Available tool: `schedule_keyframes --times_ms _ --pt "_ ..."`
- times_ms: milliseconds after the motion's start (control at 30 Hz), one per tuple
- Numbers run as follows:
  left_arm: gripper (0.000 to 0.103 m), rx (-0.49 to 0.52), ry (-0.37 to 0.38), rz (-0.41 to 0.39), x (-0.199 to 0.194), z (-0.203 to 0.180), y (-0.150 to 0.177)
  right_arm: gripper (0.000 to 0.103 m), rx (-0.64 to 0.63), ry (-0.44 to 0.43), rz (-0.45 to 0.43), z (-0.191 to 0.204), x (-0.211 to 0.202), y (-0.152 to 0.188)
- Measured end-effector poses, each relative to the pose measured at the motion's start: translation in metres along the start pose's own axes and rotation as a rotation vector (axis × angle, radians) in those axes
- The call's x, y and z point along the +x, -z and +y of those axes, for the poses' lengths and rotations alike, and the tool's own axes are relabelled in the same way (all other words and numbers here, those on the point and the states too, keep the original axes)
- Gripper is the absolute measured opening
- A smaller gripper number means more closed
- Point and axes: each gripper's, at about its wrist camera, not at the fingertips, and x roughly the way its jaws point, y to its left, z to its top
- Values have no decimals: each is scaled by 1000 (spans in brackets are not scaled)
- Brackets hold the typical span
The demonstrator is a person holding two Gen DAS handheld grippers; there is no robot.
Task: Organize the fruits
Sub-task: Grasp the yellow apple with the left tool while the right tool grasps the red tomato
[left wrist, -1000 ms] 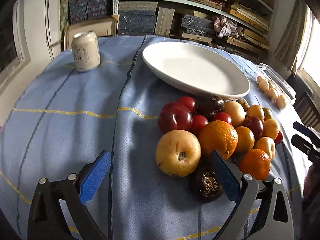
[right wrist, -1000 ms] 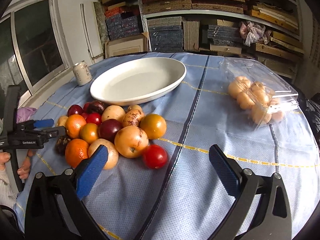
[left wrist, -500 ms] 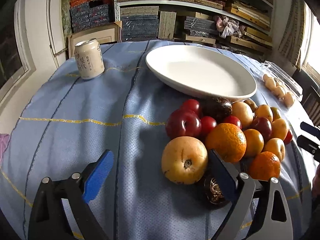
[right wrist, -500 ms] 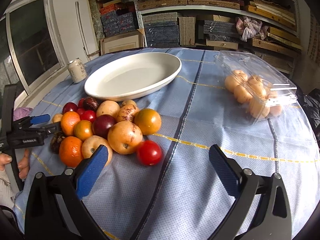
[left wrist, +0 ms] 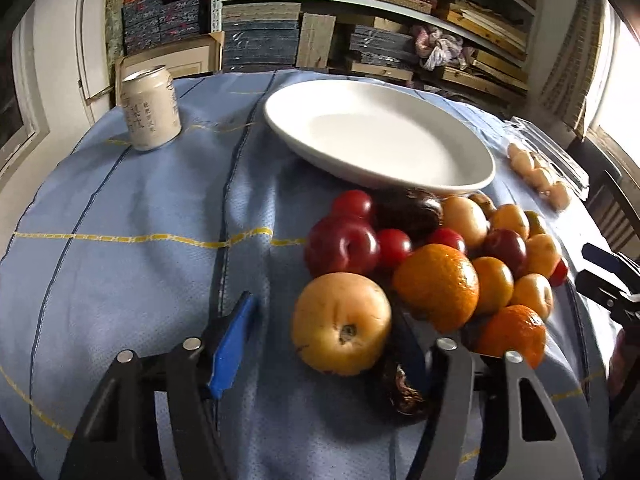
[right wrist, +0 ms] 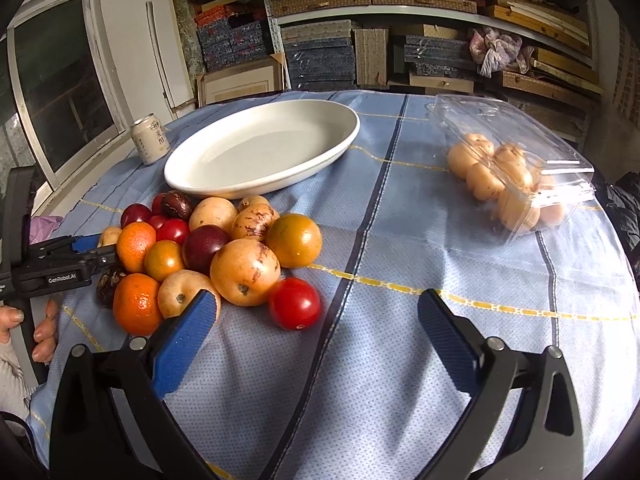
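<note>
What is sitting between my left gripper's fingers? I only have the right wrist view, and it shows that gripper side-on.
Observer: A large yellow fruit lies between the left gripper's fingers, and the jaws are closing.
Operator: Are both pads on it?
Observer: No. The blue pad on the picture's left stands clear, with tablecloth showing between.
Operator: Anything crowding the other finger?
Observer: A dark wrinkled fruit sits right by it, against the yellow fruit.

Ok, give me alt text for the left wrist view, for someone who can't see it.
The left gripper is closing around a yellow apple at the near edge of a fruit pile, its pads not yet clearly pressing it. Behind the pile an empty white oval plate and a drink can stand on a blue tablecloth.
</note>
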Motion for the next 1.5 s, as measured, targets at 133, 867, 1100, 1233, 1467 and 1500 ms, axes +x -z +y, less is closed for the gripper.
schedule_keyframes --times_ms 133,867,1100,1233,1467,1500 --pt "59 8 9 -13 -4 -3 3 99 -5 -18 -9 1 -2 0" --pt "45 50 18 -25 -9 -12 8 71 -31 -51 24 8 4 0" --pt "45 21 45 -47 -19 -5 8 58 -96 -36 46 12 7 1" --pt "45 27 56 -55 -23 -8 8 50 -144 -38 79 19 14 1" --pt "45 39 75 -65 -27 -15 8 45 -144 -34 101 19 23 -3" --pt "45 38 77 -64 -27 -15 9 45 -138 -41 105 18 24 -4"
